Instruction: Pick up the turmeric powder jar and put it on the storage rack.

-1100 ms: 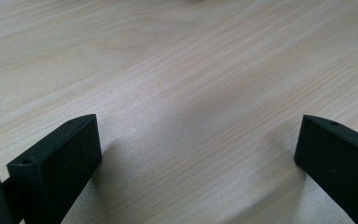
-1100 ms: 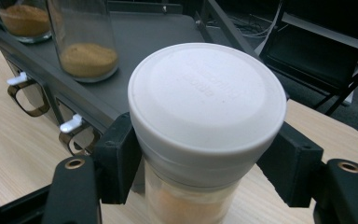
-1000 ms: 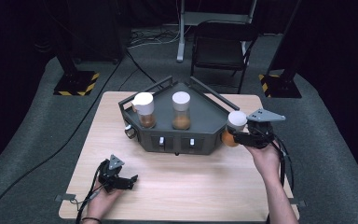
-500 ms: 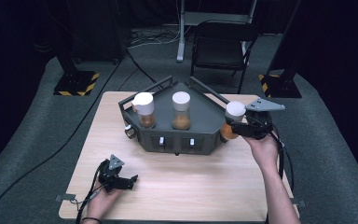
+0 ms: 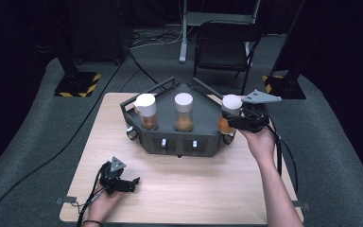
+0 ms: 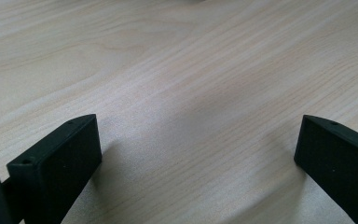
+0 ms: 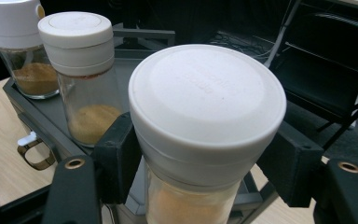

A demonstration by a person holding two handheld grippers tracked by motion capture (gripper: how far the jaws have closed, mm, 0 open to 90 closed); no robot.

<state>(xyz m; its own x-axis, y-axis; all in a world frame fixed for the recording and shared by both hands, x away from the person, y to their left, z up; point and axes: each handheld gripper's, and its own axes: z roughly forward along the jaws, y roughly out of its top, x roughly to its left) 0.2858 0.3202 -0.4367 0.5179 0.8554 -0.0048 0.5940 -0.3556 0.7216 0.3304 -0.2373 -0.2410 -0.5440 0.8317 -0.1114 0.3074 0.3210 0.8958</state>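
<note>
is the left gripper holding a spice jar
No, the left gripper has its jaws wide apart over the bare wooden table with nothing between them; the held spice jar is in the right gripper.

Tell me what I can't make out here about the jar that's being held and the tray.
- Held jar, right gripper view: its base is cut off by the bottom edge.
- Embossed lettering on its lid: too faint to read.
- Right gripper, high view: the pads' contact is too small to see.
- Tray, high view: front switches too small to identify.
- Left gripper, left gripper view: only bare table between open jaws.
</note>
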